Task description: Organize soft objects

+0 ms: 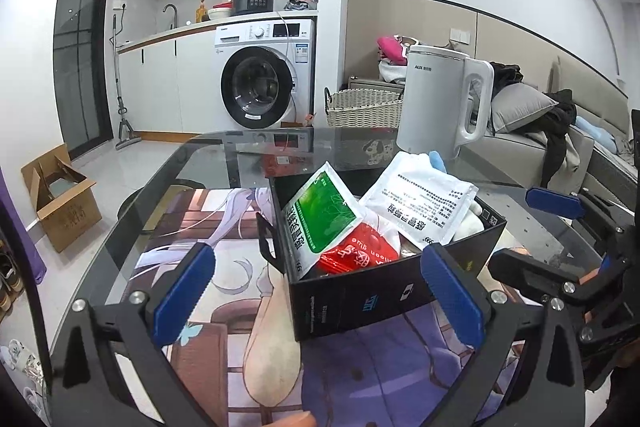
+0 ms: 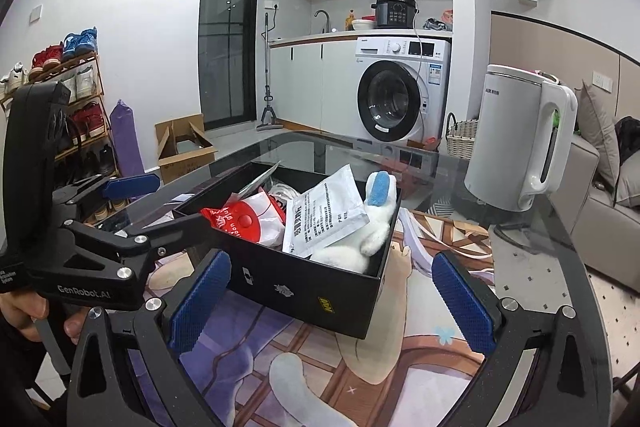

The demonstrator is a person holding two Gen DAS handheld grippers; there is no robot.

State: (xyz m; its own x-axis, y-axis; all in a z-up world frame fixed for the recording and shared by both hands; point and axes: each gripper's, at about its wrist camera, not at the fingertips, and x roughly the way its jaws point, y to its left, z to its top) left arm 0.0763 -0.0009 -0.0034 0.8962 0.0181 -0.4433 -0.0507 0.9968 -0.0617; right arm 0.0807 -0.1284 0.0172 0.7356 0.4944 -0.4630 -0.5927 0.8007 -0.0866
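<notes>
Blue-padded left gripper (image 1: 318, 297) and right gripper (image 2: 332, 301), fingers apart, empty, flank open black cardboard box (image 2: 308, 287) at frame centre holding white plush toy (image 2: 372, 231) and sachets.

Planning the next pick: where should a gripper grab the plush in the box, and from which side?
Probably the raised limb with the blue pad: the plush lies in the black box corner nearest the kettle, and that limb sticks up above the rim. Come from above with the right gripper, which is open and nearer. The body sits partly under the white packet, so it's harder to reach.
</notes>
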